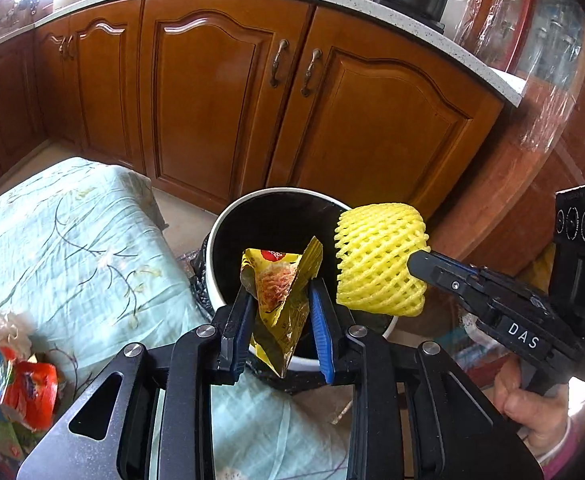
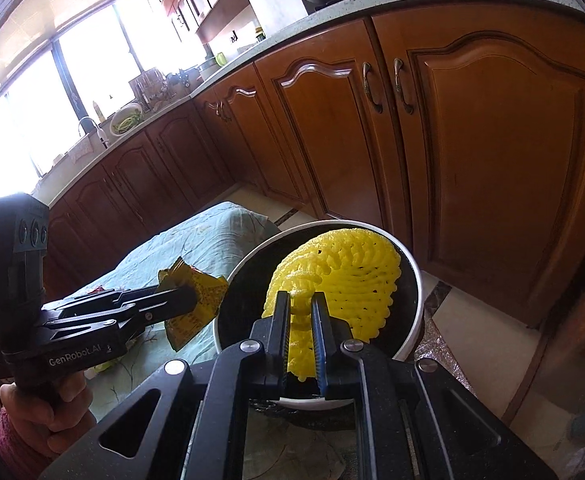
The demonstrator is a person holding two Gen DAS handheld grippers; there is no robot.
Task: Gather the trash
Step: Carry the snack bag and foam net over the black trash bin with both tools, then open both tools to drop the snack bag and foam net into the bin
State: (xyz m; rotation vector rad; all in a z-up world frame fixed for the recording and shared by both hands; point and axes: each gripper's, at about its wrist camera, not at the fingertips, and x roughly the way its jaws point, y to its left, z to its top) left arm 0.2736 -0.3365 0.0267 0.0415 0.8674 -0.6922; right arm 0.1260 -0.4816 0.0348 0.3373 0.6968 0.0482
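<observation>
My left gripper [image 1: 280,292] is shut on a yellow snack wrapper [image 1: 282,296] and holds it over the near rim of a round white trash bin [image 1: 228,216] with a black liner. My right gripper [image 2: 301,302] is shut on a yellow foam fruit net [image 2: 344,276] and holds it over the bin's open mouth [image 2: 412,272]. In the left wrist view the net [image 1: 376,260] hangs at the bin's right side with the right gripper [image 1: 420,262] behind it. In the right wrist view the left gripper [image 2: 190,298] holds the wrapper [image 2: 196,312] left of the bin.
A table with a pale green floral cloth [image 1: 72,240] stands left of the bin. More wrappers, red and blue [image 1: 16,380], lie at its near left. Brown wooden cabinet doors [image 1: 212,100] run behind the bin. A plastic-wrapped round piece of furniture [image 1: 532,120] stands at the right.
</observation>
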